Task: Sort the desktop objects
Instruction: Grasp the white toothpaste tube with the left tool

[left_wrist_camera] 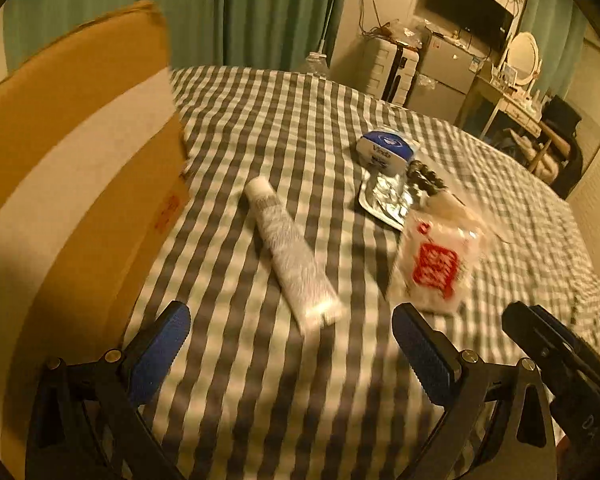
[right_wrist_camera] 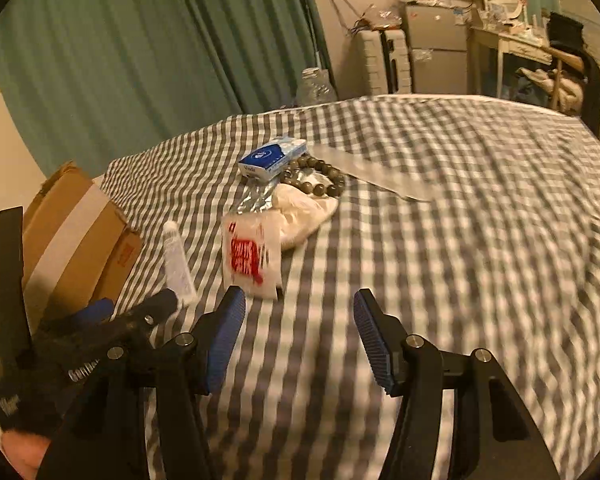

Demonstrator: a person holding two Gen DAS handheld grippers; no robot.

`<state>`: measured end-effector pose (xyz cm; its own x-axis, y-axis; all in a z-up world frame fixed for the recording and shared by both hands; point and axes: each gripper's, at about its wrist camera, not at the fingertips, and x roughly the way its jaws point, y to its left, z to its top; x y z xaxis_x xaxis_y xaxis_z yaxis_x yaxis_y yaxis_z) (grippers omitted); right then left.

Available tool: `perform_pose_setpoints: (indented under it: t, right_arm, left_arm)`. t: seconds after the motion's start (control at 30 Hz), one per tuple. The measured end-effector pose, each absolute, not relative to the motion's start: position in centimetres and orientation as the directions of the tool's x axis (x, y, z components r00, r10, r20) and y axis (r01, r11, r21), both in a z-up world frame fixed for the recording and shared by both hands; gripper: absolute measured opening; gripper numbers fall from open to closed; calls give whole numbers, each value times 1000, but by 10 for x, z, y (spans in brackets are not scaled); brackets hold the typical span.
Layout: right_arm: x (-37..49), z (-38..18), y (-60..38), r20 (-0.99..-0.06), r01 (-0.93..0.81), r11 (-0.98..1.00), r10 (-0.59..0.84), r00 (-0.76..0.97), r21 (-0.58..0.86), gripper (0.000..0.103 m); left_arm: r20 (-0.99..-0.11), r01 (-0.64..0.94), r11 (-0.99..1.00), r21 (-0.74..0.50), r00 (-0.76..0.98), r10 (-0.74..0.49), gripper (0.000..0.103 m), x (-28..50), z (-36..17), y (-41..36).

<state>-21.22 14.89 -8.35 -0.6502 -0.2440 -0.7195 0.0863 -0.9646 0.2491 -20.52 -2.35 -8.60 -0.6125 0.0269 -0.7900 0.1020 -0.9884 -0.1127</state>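
Note:
A white tube [left_wrist_camera: 292,252] lies on the checked cloth just ahead of my open, empty left gripper [left_wrist_camera: 292,348]; it also shows in the right wrist view [right_wrist_camera: 178,264]. A clear bag with red print [left_wrist_camera: 436,264] [right_wrist_camera: 252,254] lies right of the tube. Behind it are a silver foil pack [left_wrist_camera: 388,196], a dark bead bracelet [right_wrist_camera: 316,178] and a blue tissue pack [left_wrist_camera: 384,148] [right_wrist_camera: 272,156]. A white bag [right_wrist_camera: 308,210] lies beside the beads. My right gripper [right_wrist_camera: 300,336] is open and empty, close before the red-print bag.
An open cardboard box [left_wrist_camera: 76,168] [right_wrist_camera: 76,240] stands at the left edge of the cloth. A clear plastic sheet [right_wrist_camera: 372,172] lies right of the beads. Green curtains, a suitcase, cabinets and a dressing table stand beyond the far edge.

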Motion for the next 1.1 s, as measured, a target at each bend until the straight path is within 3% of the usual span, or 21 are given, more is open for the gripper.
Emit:
perform_pose_setpoints:
  t: [0.17, 0.27, 0.3, 0.33, 0.43, 0.53, 0.57, 0.6, 0.73, 1.1]
  right_arm:
    - [-241, -105, 141, -724, 136, -941, -325, -609, 309, 56]
    - [-252, -111, 137, -715, 164, -922, -376, -590, 350, 49]
    - [-253, -112, 135, -713, 174, -919, -385, -586, 354, 41]
    - [-252, -112, 133, -710, 185, -915, -396, -582, 359, 28]
    - [-246, -111, 127, -709, 209, -915, -399, -582, 344, 10]
    - [-235, -104, 129, -693, 208, -913, -403, -597, 352, 9]
    - [-229, -100, 131, -689, 203, -914, -400, -605, 352, 9]
    - [-224, -97, 133, -687, 198, -917, -391, -613, 346, 9]
    - [-211, -86, 144, -688, 172, -930, -358, -631, 326, 9]
    - [-165, -70, 153, -700, 151, -938, -334, -632, 311, 9]
  left_arm:
    - [-780, 117, -989, -92, -625, -2, 103, -226, -101, -27]
    - [-781, 129, -986, -107, -625, 3, 102, -235, -111, -32]
    - [-781, 130, -984, -126, -624, 17, 101, -237, -114, -33]
    - [-778, 131, -983, -131, -628, 20, 100, -237, -116, -35]
    - [-765, 119, -985, -122, -644, 17, 94, -238, -117, -35]
    - [-753, 101, -984, -145, -656, 44, 71, -237, -114, -37]
    - [-750, 85, -984, -154, -658, 61, 49, -237, -112, -38]
    - [-753, 66, -986, -155, -654, 74, 37, -237, -112, -37]
    - [-746, 18, -981, -193, -652, 135, 24, -228, -105, -41]
    - [-761, -45, -976, -212, -619, 194, 21, -167, -91, -47]
